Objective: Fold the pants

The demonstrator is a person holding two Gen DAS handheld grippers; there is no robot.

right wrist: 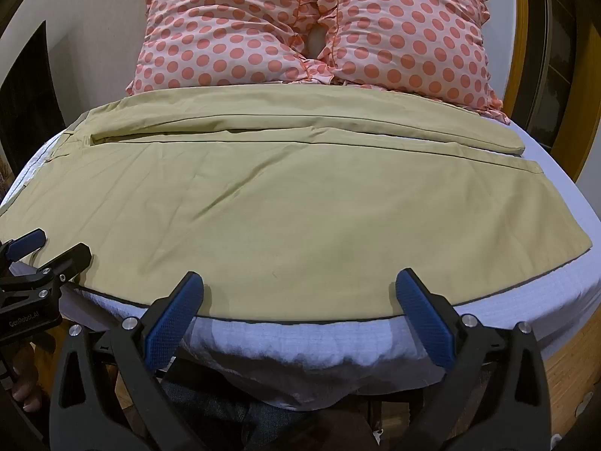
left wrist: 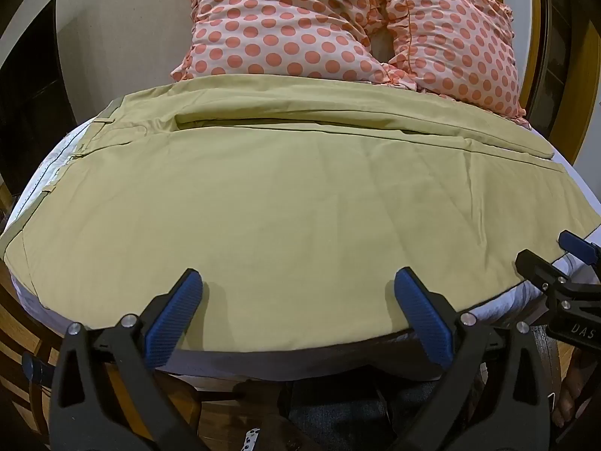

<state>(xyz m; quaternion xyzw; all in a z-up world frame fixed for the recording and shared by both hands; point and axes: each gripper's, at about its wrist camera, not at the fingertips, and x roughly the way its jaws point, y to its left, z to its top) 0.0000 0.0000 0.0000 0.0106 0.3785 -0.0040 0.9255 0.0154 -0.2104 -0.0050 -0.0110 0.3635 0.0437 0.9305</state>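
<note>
Tan pants (left wrist: 285, 195) lie flat across the bed, waistband at the left, leg hems at the right, one leg beyond the other. They also fill the right wrist view (right wrist: 300, 203). My left gripper (left wrist: 298, 282) is open and empty, its blue pads over the near edge of the pants toward the waist end. My right gripper (right wrist: 299, 285) is open and empty over the near edge toward the hem end. Each gripper shows at the other view's edge: the right one (left wrist: 552, 259), the left one (right wrist: 49, 248).
Two pink pillows with orange dots (left wrist: 338, 26) lean at the head of the bed behind the pants. The white bedsheet (right wrist: 308, 342) hangs over the near edge. A wooden bed frame (right wrist: 571, 342) and wood floor lie below.
</note>
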